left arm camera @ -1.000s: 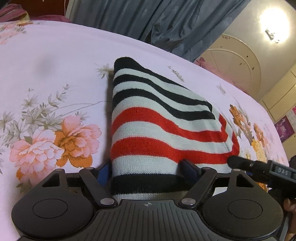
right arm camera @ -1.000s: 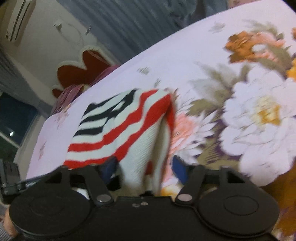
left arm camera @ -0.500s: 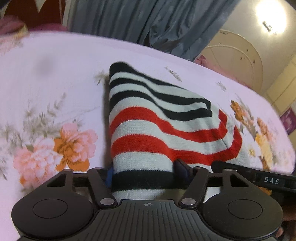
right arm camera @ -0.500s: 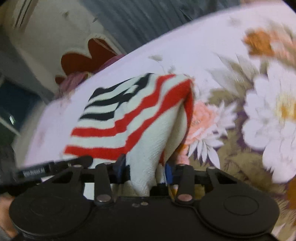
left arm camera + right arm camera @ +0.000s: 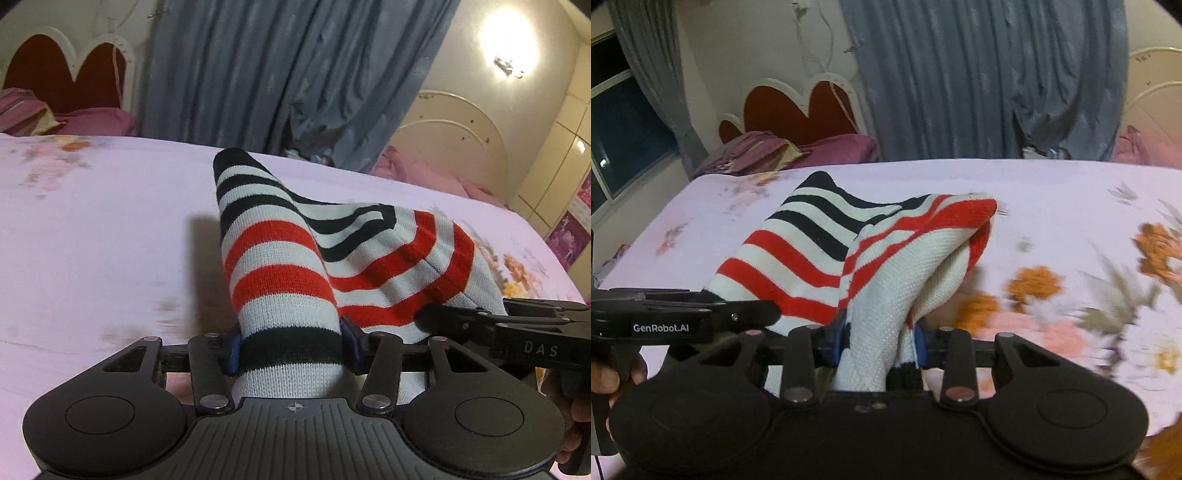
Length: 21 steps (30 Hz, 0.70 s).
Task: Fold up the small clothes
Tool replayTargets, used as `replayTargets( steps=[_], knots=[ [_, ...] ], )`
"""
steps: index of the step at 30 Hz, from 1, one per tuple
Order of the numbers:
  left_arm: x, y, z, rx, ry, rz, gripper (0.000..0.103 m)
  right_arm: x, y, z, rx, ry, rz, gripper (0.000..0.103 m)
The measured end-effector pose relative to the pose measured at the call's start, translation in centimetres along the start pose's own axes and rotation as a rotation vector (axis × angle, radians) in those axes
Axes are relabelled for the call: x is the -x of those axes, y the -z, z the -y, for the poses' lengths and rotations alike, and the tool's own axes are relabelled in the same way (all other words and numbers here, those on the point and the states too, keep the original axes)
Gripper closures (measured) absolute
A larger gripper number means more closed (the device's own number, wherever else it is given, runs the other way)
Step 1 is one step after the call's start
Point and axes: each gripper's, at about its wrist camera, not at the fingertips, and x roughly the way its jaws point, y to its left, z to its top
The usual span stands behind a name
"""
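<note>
Both are on it: the left hand-held gripper [image 5: 290,345] is closing, its blue pads pinching the black band at the near edge of the striped knit garment [image 5: 332,254], while the right hand-held gripper [image 5: 879,341] is closing on a bunched white fold. The garment tents up off the floral bedsheet [image 5: 92,240].

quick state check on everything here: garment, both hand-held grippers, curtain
striped knit garment: near end lifted, bunched, far end on the bedsheet
left hand-held gripper: jaws closing, pads pressing the garment's black band
right hand-held gripper: jaws closing, gripping a white fold
grey curtain: drawn
</note>
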Motion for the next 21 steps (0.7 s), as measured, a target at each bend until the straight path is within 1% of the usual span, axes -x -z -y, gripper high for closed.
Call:
replayTargets(
  steps=[2, 4, 7, 8, 10, 11, 12, 13, 14, 15, 16, 19, 21],
  knots=[
    [1.5, 0.3, -3.2, 0.003, -0.023, 0.004, 0.053, -1.4, -0.1, -2.7, 0.006, -0.013, -0.007, 0.07],
    [2.8, 0.7, -6.9, 0.027, -0.041, 0.004, 0.053, -3.1, -0.3, -5.6, 0.017, -0.036, -0.014, 0.07],
    [3.9, 1.5, -11.9, 0.058, -0.055, -0.007, 0.052, -6.0, -0.5, -9.2, 0.015, -0.07, -0.034, 0.07],
    [4.0, 1.7, -13.4, 0.061, -0.051, -0.011, 0.052, -7.0, -0.4, -10.2, 0.008, -0.076, -0.045, 0.07],
    [4.0, 2.1, -15.8, 0.052, -0.024, -0.011, 0.049, -8.6, -0.3, -11.4, 0.002, -0.053, -0.066, 0.07],
    [4.0, 2.3, -16.7, 0.049, -0.019, -0.006, 0.049, -9.5, -0.2, -11.5, -0.012, -0.034, -0.077, 0.07],
    [3.9, 2.6, -17.5, 0.038, -0.041, 0.009, 0.049, -10.1, 0.0, -11.4, -0.027, -0.012, -0.091, 0.07],
    [3.2, 2.9, -18.5, 0.028, -0.057, -0.013, 0.048, -11.1, 0.3, -10.9, -0.042, 0.023, -0.113, 0.07],
    [2.4, 3.1, -19.4, 0.061, -0.01, -0.044, 0.048, -12.1, 0.8, -10.2, -0.079, 0.032, -0.138, 0.069],
    [1.8, 3.2, -20.0, 0.111, 0.024, -0.055, 0.048, -12.6, 1.3, -9.8, -0.12, 0.028, -0.141, 0.067],
    [1.5, 3.1, -20.4, 0.13, 0.042, -0.063, 0.048, -12.8, 1.5, -9.5, -0.132, 0.023, -0.131, 0.067],
    [1.2, 2.9, -19.4, 0.074, 0.029, -0.062, 0.048, -12.3, 1.3, -10.5, -0.082, 0.068, -0.129, 0.067],
    [1.1, 2.9, -19.6, 0.071, 0.035, -0.063, 0.048, -12.2, 1.3, -11.0, -0.09, 0.079, -0.134, 0.063]
  ],
)
